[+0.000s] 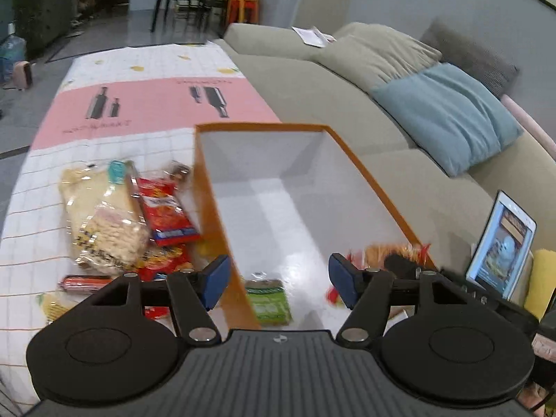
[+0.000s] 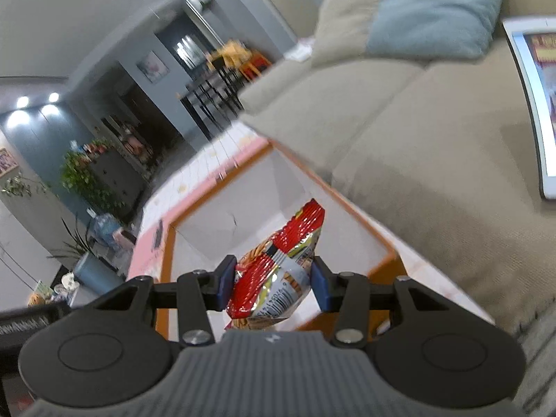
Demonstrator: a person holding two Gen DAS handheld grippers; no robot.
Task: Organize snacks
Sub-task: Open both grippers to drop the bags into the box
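Note:
An orange box (image 1: 368, 177) with a white inside stands on the tablecloth, and a green snack packet (image 1: 269, 300) lies on its floor. My left gripper (image 1: 279, 281) hangs open above the box's near left wall, with nothing between its blue pads. Left of the box lie loose snacks: a pale cracker bag (image 1: 104, 222), a red packet (image 1: 166, 215) and a sausage stick (image 1: 87, 283). My right gripper (image 2: 272, 283) is shut on a red snack bag (image 2: 288, 243), held over the orange box (image 2: 166, 260). That bag (image 1: 389, 252) also shows blurred at the box's right rim.
The table carries a white-and-pink checked cloth (image 1: 146, 104). A beige sofa (image 1: 330, 97) with a blue cushion (image 1: 448, 114) runs along the right side. A lit tablet (image 1: 500, 243) leans beside the box. Dark chairs and a table (image 1: 187, 3) stand far back.

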